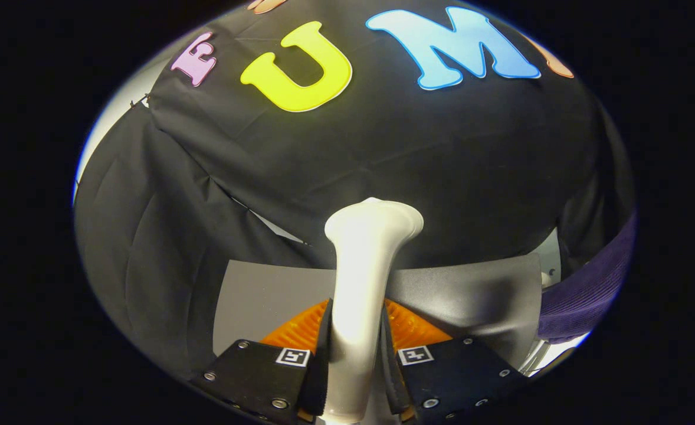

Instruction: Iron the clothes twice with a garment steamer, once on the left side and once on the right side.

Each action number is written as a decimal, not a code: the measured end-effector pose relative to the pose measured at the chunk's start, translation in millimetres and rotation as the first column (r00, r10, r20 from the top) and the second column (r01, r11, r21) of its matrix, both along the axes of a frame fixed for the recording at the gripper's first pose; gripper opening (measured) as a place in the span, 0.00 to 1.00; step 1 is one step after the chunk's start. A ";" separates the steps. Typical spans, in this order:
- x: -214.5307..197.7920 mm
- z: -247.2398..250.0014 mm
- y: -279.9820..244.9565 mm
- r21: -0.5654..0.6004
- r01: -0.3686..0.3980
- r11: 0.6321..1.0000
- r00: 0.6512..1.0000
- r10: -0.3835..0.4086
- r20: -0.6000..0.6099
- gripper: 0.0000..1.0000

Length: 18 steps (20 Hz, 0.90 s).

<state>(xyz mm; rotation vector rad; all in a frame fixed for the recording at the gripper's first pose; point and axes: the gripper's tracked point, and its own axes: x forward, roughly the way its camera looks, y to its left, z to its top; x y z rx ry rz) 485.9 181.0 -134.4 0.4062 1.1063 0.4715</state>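
Jaws [354, 348] clamped on the steamer [364, 283], both fingers pressing its handle; purple garment [589, 289], perhaps, off right; grey bench [265, 295] beyond.

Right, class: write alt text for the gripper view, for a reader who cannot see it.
The gripper is shut on the white handle of a garment steamer, whose flared head rises just ahead of the fingers. Beyond it lie a grey surface and the booth's black cloth wall, with purple fabric off to the right.
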 end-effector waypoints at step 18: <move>-127.4 87.9 -53.3 -0.040 0.011 0.999 0.959 0.000 0.283 0.35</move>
